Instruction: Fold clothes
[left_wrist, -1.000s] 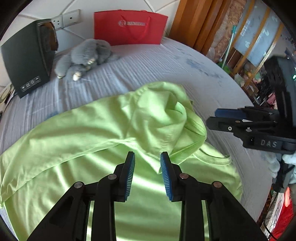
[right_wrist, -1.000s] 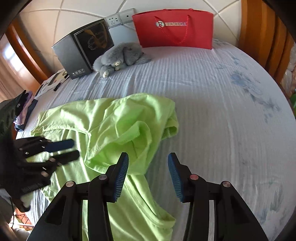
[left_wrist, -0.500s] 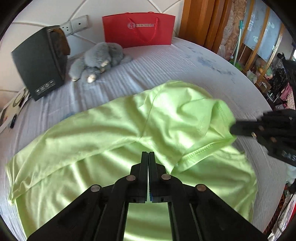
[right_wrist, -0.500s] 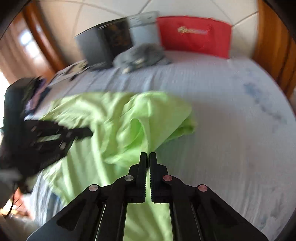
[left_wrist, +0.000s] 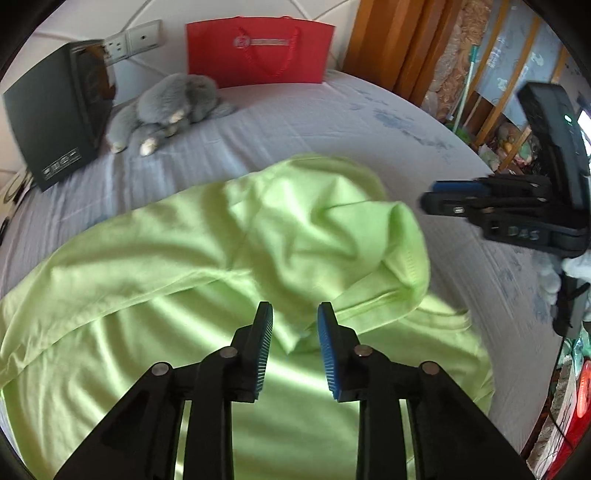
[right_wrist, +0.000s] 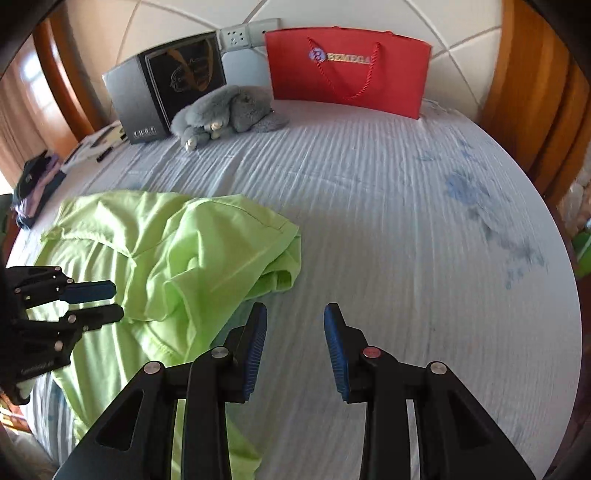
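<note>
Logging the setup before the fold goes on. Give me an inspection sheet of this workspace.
Surface: bed, striped sheet with faint blue marks.
Job's things: green shirt, crumpled, partly folded over itself.
Clutter: grey plush, red bag, black box, papers at the left edge.
Grippers: left gripper and right gripper, jaws just opened, nothing pinched.
Cables: nothing seen on the bed.
Surroundings: padded headboard, wall sockets, wooden trim.

Right claw (right_wrist: 295, 347), just reopened and empty, hovers beside the green shirt (right_wrist: 177, 258) on the bed (right_wrist: 406, 221).
</note>
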